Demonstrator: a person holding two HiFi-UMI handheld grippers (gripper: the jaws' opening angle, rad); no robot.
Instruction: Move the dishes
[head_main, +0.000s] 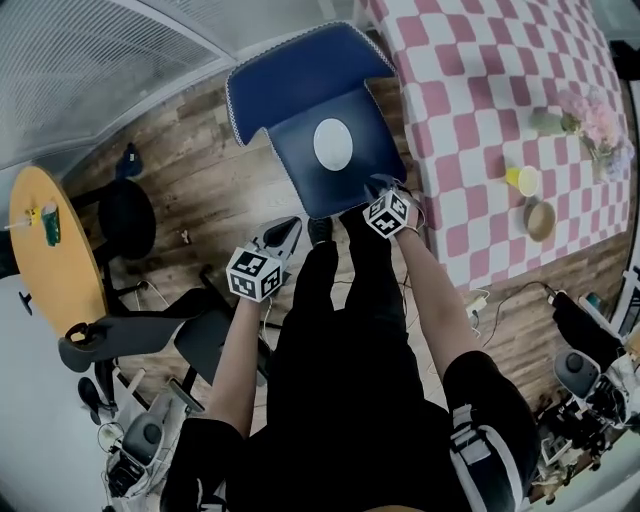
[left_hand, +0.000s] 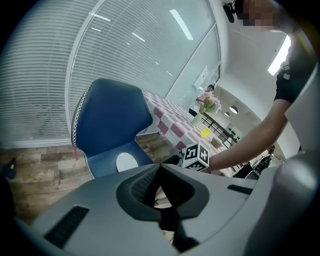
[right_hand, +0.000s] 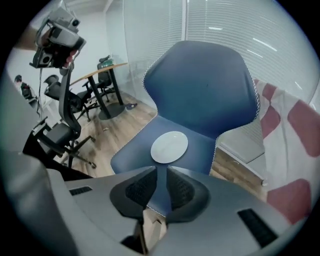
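White plate (head_main: 333, 144) flat on blue chair (head_main: 290, 80) seat, centre. Right hand-held gripper (right_hand: 162, 170) over chair's front edge, jaws slightly parted, empty. Left hand-held gripper (left_hand: 160, 166) short of chair front, clenched, empty

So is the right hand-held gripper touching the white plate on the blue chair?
Apart. The head view shows bare blue seat between the right hand-held gripper and the white plate.

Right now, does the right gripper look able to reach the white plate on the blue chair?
Probably yes: the right gripper points at the plate, which lies alone on the chair seat, nothing between them; its fingers stand slightly apart.
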